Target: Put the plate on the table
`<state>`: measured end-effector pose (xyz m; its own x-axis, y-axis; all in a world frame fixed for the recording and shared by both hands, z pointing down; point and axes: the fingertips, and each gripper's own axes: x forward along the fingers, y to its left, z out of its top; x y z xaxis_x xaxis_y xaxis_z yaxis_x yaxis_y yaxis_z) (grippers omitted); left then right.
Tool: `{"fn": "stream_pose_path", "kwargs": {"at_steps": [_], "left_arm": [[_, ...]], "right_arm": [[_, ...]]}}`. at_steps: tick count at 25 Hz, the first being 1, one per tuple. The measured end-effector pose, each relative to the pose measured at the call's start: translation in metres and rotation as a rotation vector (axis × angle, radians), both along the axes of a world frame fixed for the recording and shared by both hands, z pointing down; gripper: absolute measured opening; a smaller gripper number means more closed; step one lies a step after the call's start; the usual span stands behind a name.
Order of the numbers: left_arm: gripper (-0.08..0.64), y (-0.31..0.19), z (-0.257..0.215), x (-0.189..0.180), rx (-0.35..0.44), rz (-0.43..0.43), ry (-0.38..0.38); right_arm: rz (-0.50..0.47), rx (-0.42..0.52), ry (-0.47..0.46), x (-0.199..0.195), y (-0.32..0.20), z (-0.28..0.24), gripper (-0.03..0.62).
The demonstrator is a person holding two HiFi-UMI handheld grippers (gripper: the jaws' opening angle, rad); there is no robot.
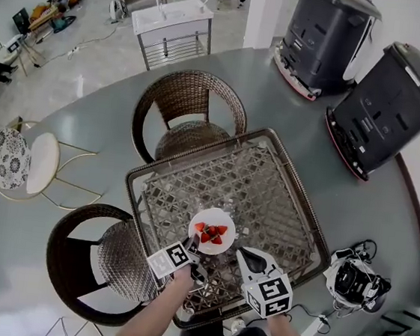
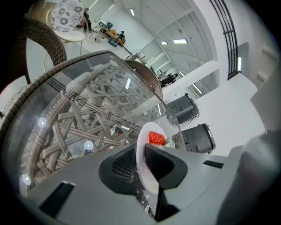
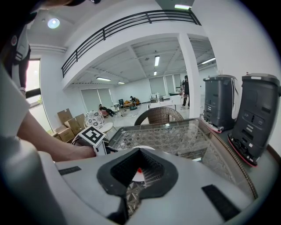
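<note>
A small white plate (image 1: 212,235) with cut strawberries (image 1: 211,233) is at the near side of the glass-topped wicker table (image 1: 268,185). My left gripper (image 1: 195,246) is shut on the plate's near rim. In the left gripper view both jaws pinch the white plate (image 2: 144,145), and one strawberry (image 2: 156,138) shows past them. I cannot tell whether the plate rests on the glass. My right gripper (image 1: 242,254) hovers just right of the plate, shut on nothing. Through the right gripper (image 3: 135,190), a sliver of plate (image 3: 139,176) shows.
Two wicker chairs (image 1: 189,116) (image 1: 101,260) stand at the table's far and left sides. Two dark grey machines (image 1: 326,37) (image 1: 386,108) stand beyond the table on the right. A device with cables (image 1: 351,281) lies on the floor to the right. A patterned stool (image 1: 19,160) stands far left.
</note>
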<state>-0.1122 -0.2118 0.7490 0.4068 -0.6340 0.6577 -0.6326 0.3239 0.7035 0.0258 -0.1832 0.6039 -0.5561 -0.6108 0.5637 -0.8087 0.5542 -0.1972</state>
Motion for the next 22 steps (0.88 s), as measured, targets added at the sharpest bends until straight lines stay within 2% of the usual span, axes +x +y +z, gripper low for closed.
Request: {"fn": "stream_pose_path", "kwargs": {"at_steps": [4, 11, 15, 19, 22], "left_arm": [[0.054, -0.002, -0.002, 0.000, -0.010, 0.015, -0.072], [0.058, -0.002, -0.002, -0.004, -0.011, 0.045, -0.151], [0.060, -0.003, -0.003, -0.006, -0.006, 0.051, -0.160], [0.060, -0.002, -0.009, -0.009, 0.018, 0.064, -0.186], [0.060, -0.001, -0.020, -0.012, 0.066, 0.094, -0.232]], "right_arm": [[0.004, 0.001, -0.001, 0.002, 0.000, -0.002, 0.005], [0.002, -0.006, -0.006, 0.001, 0.004, -0.001, 0.005], [0.005, -0.007, -0.011, 0.000, 0.005, -0.001, 0.005], [0.008, -0.003, -0.014, 0.000, 0.006, -0.002, 0.005], [0.018, 0.004, -0.020, 0.002, 0.005, -0.005, 0.005]]}}
